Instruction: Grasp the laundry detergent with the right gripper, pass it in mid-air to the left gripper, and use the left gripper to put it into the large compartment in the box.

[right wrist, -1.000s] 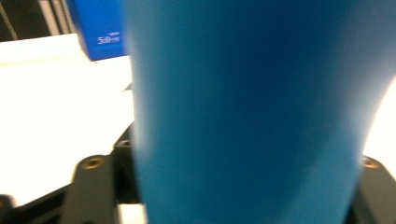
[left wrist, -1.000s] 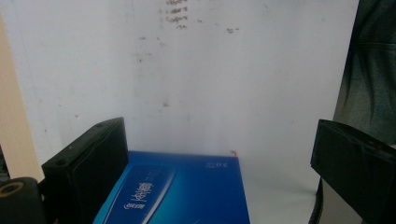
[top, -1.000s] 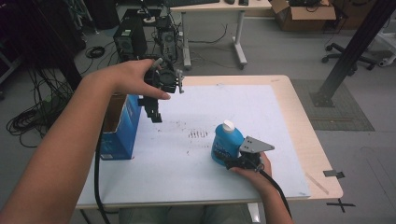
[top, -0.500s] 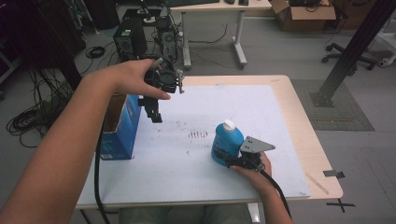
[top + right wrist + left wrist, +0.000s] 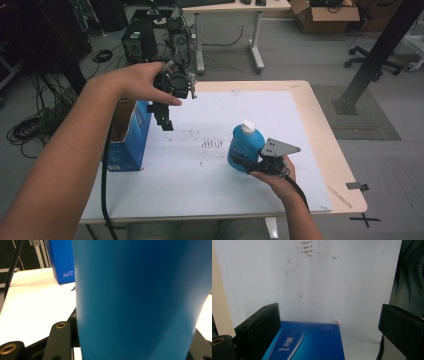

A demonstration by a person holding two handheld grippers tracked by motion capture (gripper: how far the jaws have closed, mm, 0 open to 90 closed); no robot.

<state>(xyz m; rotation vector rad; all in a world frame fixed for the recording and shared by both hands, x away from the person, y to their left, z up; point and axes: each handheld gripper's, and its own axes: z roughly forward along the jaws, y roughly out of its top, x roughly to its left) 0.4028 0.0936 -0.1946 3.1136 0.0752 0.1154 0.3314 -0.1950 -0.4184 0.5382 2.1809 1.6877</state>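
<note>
Jaws of the right gripper point(image 5: 248, 162) are pinching the blue bottle point(image 5: 244, 146) low on its body, at the lower right of centre in the high view; they have just been closing on it. In the right gripper view the bottle's blue wall sits right up against the camera. Whether its base has left the white sheet point(image 5: 280, 125) is hard to tell. The left gripper point(image 5: 166, 121) hangs at the upper left with its jaws spread wide and nothing between them, above the near end of the blue box point(image 5: 131, 141). So the grasp looks done; carrying the bottle off and putting it down is left, probably into that open box.
</note>
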